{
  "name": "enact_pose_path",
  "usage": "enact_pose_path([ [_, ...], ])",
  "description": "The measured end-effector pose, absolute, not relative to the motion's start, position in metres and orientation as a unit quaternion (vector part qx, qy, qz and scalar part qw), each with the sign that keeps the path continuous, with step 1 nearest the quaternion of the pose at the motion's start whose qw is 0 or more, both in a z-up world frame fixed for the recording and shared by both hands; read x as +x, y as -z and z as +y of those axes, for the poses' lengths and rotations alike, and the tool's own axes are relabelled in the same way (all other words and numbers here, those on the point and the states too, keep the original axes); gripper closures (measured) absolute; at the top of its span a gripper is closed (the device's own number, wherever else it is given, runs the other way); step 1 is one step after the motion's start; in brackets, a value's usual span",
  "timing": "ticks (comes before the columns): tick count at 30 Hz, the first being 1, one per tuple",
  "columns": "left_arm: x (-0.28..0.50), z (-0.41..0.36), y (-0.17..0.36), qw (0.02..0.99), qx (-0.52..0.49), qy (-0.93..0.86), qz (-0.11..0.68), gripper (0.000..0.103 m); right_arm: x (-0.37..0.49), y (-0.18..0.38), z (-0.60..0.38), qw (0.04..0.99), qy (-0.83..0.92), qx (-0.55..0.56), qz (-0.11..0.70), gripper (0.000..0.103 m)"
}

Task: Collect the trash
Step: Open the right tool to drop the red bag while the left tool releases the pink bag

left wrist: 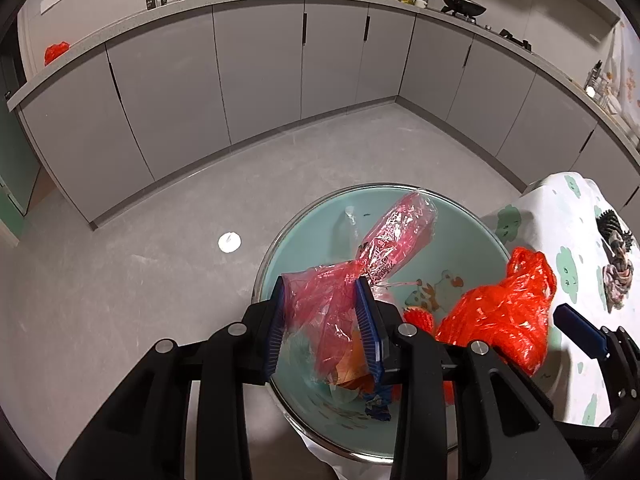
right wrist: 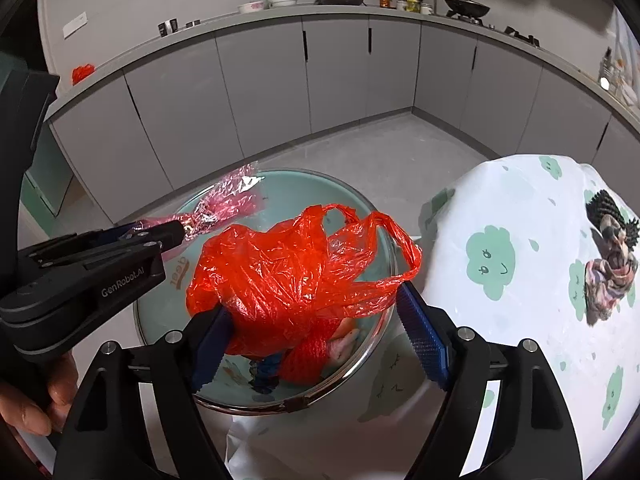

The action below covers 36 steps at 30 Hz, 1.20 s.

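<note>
A teal trash bin with a metal rim stands below both grippers; it also shows in the right wrist view. My left gripper is shut on a crumpled pink plastic bag held over the bin; the bag also shows in the right wrist view. My right gripper has its jaws wide apart, with a bright red plastic bag lying loosely between them over the bin; that bag also shows in the left wrist view. Other scraps lie in the bin's bottom.
A table with a white cloud-print cloth stands right of the bin, with a small doll-like item on it. Grey kitchen cabinets line the far walls. Another red bag lies on the counter. A white floor drain is left of the bin.
</note>
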<state>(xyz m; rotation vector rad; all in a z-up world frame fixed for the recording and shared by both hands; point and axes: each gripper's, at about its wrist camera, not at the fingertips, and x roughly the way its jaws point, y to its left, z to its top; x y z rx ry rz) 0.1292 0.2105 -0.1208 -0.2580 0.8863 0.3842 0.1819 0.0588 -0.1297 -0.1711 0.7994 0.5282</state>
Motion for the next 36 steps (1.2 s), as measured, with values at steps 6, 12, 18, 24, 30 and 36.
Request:
enact_pose_path([
  [6, 0.126, 0.211, 0.117, 0.88, -0.125, -0.181, 0.422, 0.068, 0.177, 0.127, 0.061, 0.885, -0.258, -0.12, 0.368, 0.018],
  [12, 0.123, 0.211, 0.113, 0.881, -0.125, -0.179, 0.419, 0.067, 0.176, 0.124, 0.058, 0.886, -0.26, -0.126, 0.362, 0.017],
  [18, 0.121, 0.206, 0.107, 0.886, -0.122, -0.168, 0.414, 0.062, 0.18, 0.12, 0.05, 0.883, -0.275, -0.103, 0.366, 0.017],
  [24, 0.117, 0.202, 0.097, 0.891, -0.119, -0.16, 0.409, 0.034, 0.179, 0.116, 0.044, 0.886, -0.281, -0.106, 0.353, 0.014],
  [30, 0.113, 0.21, 0.086, 0.894, -0.109, -0.179, 0.396, 0.032, 0.179, 0.115, 0.045, 0.882, -0.292, -0.099, 0.356, 0.013],
  [36, 0.106, 0.225, 0.076, 0.894, -0.118, -0.202, 0.382, 0.029, 0.184, 0.117, 0.045, 0.865, -0.318, -0.054, 0.385, 0.005],
])
